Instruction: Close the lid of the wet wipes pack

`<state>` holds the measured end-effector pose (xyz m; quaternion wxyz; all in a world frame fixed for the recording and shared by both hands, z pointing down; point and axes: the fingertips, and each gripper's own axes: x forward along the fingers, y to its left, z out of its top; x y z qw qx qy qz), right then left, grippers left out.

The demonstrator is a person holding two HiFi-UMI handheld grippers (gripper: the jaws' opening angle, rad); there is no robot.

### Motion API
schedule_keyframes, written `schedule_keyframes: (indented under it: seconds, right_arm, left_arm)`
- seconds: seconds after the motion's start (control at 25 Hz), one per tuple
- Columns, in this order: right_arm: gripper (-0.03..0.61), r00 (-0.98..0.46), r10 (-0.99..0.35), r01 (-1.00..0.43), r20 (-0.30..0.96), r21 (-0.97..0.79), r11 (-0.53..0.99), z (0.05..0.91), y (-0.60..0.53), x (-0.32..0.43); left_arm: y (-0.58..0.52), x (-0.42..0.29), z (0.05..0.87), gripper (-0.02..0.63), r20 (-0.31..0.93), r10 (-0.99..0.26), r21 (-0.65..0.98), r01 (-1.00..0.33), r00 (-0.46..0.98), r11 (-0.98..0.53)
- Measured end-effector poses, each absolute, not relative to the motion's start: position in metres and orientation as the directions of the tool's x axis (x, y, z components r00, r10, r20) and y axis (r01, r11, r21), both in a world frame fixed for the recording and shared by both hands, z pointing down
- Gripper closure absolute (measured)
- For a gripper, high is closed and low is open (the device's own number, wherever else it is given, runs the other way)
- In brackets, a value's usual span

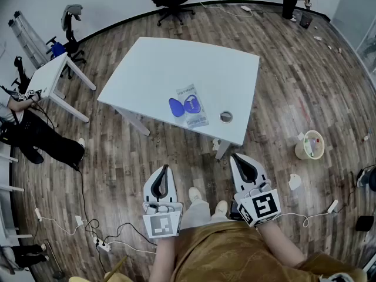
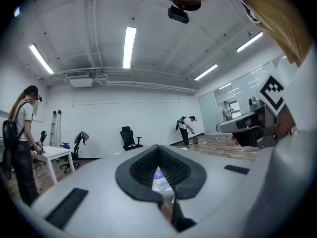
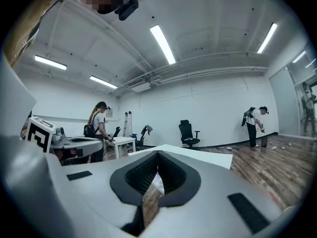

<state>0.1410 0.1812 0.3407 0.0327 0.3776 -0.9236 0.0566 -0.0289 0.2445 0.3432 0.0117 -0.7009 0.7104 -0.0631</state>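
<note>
Well back from the white surface point(image 1: 194, 63), the left tool point(image 1: 165, 169) and right tool point(image 1: 234, 157) hang pinched together, empty. At frame centre lies the wet wipes pack point(image 1: 194, 117), probably light and soft; its stiffer blue lid point(image 1: 176, 107), flipped open, looks the place to press.

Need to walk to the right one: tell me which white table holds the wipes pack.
The bigger table straight ahead, wet wipes pack near its front edge; the small table at left shows none.

2 grippers point(image 1: 165, 170) point(image 1: 235, 158), 1 wipes pack point(image 1: 191, 106), 2 tables point(image 1: 194, 63) point(image 1: 56, 72) (white)
</note>
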Motion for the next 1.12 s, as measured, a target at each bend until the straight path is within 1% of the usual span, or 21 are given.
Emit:
schedule_keyframes:
  seconds: [0.32,0.64,0.76,0.96,1.12]
  right_arm:
    - [0.572,-0.708,-0.694,-0.704,0.127,-0.057,0.708,0.348,0.149,0.099]
    - [0.572,-0.691,-0.706,-0.718,0.154,-0.045,0.694,0.353,0.126,0.063]
    - [0.572,-0.682,-0.713,-0.727,0.163,-0.037,0.686,0.353,0.121,0.055]
    - [0.572,-0.656,-0.737,-0.75,0.159,-0.034,0.66,0.35,0.115,0.042]
    - [0.572,-0.646,-0.746,-0.759,0.159,-0.026,0.651,0.349,0.12,0.033]
  left_arm:
    - [0.206,-0.07,0.348,0.617,0.073,-0.997,-0.105,-0.994,-0.003,-0.005]
    - [0.185,-0.104,0.362,0.616,0.102,-0.995,-0.077,-0.997,-0.003,-0.005]
    - [0.186,-0.118,0.379,0.617,0.139,-0.99,-0.082,-0.997,-0.001,-0.01]
    - [0.173,-0.131,0.363,0.617,0.06,-0.998,-0.05,-0.998,0.021,-0.024]
    - [0.169,-0.137,0.363,0.617,0.091,-0.995,-0.053,-0.997,0.043,-0.048]
